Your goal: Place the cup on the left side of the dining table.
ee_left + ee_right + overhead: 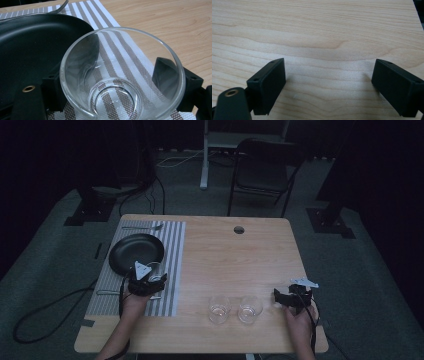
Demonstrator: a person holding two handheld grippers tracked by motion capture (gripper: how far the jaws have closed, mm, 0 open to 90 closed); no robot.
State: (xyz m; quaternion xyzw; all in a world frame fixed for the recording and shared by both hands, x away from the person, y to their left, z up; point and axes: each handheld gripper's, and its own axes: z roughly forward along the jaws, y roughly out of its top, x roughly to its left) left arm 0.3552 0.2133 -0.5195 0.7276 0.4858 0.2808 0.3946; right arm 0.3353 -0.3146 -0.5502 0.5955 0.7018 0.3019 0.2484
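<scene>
Left gripper (120, 82) fingers clench a clear glass (122, 75), upright over the striped placemat (117, 50), just beside the black plate (32, 47). Right gripper (328, 85) fingers released, bare table (317, 30) beneath.

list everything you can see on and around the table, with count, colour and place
glass: 1, clear, between the left gripper's jaws, over the placemat beside the plate
glasses: 2, clear, side by side on the table's near edge
plate: 1, black, on the placemat
placemat: 1, grey and white stripes, table's left side
fork: 1, silver, placemat's far end
utensil: 1, silver, placemat's near end, too dim to name
table: 1, light wood
chair: 1, dark, behind the table
left gripper: black, shut on glass
right gripper: black, open over bare table
</scene>
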